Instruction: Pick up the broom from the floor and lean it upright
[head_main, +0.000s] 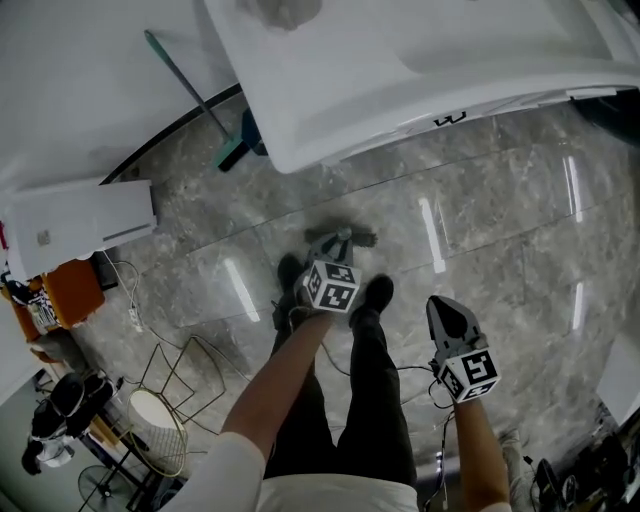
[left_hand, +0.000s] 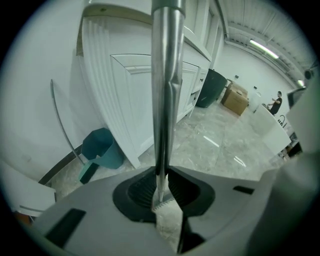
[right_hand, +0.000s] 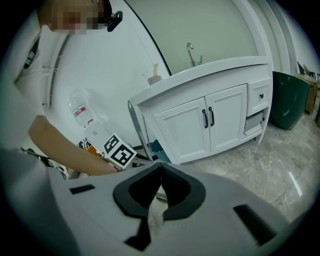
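My left tool (left_hand: 162, 182) pinches the broom handle (left_hand: 167, 75), its long axis rising steeply just in front of the white cabinet (left_hand: 131, 95). My right tool (right_hand: 161, 177), pressed together and empty, hangs farther from that cabinet.

Left gripper (head_main: 342, 240) and right gripper (head_main: 441, 306): grey shells, black ribbed jaw pads, white cubes (head_main: 331, 285) with black square markers. Person wears white sleeves (head_main: 215, 478), black trousers (head_main: 372, 400), black shoes (head_main: 376, 292).

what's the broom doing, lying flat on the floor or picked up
Picked up: the left gripper is shut on the broom handle, which runs up from its jaws. Whether it clears the floor: cannot tell.
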